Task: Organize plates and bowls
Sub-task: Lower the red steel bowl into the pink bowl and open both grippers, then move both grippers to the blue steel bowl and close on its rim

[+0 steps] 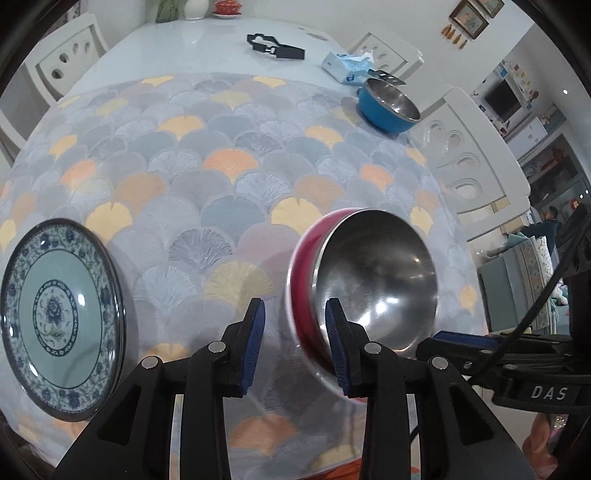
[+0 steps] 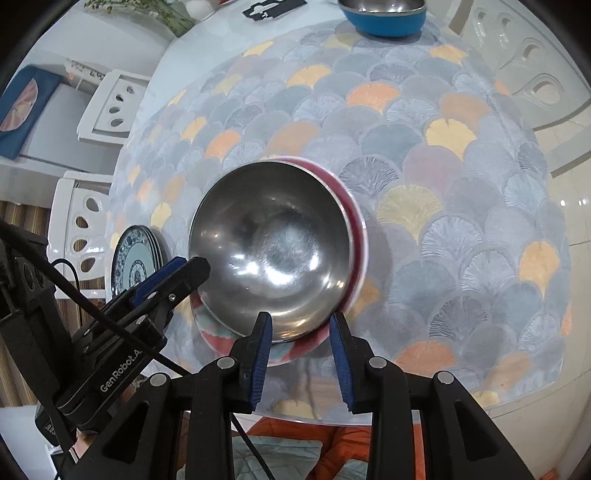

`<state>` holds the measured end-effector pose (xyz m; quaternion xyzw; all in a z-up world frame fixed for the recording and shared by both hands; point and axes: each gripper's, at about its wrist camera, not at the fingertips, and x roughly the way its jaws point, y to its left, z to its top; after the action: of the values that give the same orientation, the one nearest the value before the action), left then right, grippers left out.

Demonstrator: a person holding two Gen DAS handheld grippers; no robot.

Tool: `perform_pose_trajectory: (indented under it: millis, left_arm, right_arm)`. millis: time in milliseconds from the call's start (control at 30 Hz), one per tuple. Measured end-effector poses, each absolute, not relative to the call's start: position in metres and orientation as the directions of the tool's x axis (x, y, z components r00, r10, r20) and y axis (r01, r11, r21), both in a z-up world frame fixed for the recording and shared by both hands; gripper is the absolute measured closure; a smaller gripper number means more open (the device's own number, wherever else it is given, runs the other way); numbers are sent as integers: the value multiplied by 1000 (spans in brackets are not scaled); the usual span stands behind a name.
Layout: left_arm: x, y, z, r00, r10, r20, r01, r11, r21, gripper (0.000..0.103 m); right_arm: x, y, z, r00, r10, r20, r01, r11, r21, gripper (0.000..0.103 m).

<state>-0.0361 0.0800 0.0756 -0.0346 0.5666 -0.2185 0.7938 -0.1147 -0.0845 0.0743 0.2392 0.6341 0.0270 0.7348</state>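
The red bowl with a steel inside sits near the front edge of the table, between both tools. The left gripper and the right gripper have their fingers apart, holding nothing. The patterned plate lies to the left, and the blue bowl stands far right.

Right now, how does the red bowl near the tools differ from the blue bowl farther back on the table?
The red bowl is tilted with motion blur at its rim; the blue bowl looks settled at the far edge of the patterned mat. The red bowl has a red outer wall, the blue bowl a blue one. The red bowl hangs over a colourful plate; under the blue bowl only the mat shows. Both have shiny steel insides and are empty.
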Motion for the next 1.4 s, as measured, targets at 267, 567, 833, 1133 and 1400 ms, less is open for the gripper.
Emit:
perform_pose_trajectory:
  millis: [267, 567, 833, 1133, 1400]
  left_arm:
    - [-31, 83, 72, 247, -401, -882, 290, 899, -327, 72]
    - [6, 87, 125, 293, -553, -780, 256, 832, -493, 72]
    - [60, 58, 183, 374, -588, -718, 309, 808, -501, 50]
    - [143, 1, 219, 439, -613, -657, 370, 790, -489, 31]
    - [203, -77, 173, 368, -559, -743, 420, 813, -404, 33]
  right_arm:
    - [-108, -90, 75, 188, 357, -915, 253, 883, 396, 72]
    - [-87, -118, 98, 239, 391, -889, 255, 858, 446, 72]
    - [-51, -167, 150, 375, 348, -859, 221, 866, 447, 50]
    - [3, -246, 179, 522, 283, -805, 280, 835, 474, 47]
    - [61, -306, 135, 529, 231, -817, 423, 762, 489, 47]
